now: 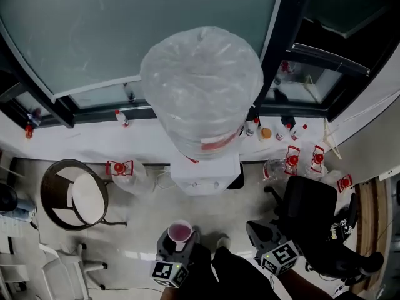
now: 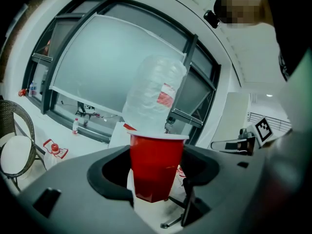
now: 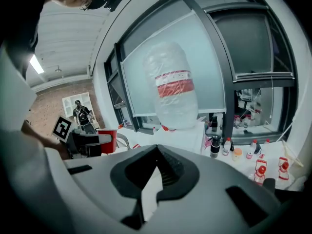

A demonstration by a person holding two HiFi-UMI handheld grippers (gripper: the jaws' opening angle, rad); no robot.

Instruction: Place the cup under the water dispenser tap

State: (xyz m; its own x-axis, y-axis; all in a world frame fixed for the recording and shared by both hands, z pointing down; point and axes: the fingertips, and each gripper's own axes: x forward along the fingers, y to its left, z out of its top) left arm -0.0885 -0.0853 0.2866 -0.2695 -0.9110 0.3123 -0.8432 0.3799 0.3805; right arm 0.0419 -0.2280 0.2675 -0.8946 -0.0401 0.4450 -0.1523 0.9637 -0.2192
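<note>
The head view looks steeply down on the dispenser bottle (image 1: 201, 86); both gripper views face the same bottle from low, near, side by side.

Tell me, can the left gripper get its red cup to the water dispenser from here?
Probably yes. Only bare floor lies between the left gripper, holding the red cup, and the water dispenser straight ahead; the black office chair and round wicker chair stand aside.
</note>
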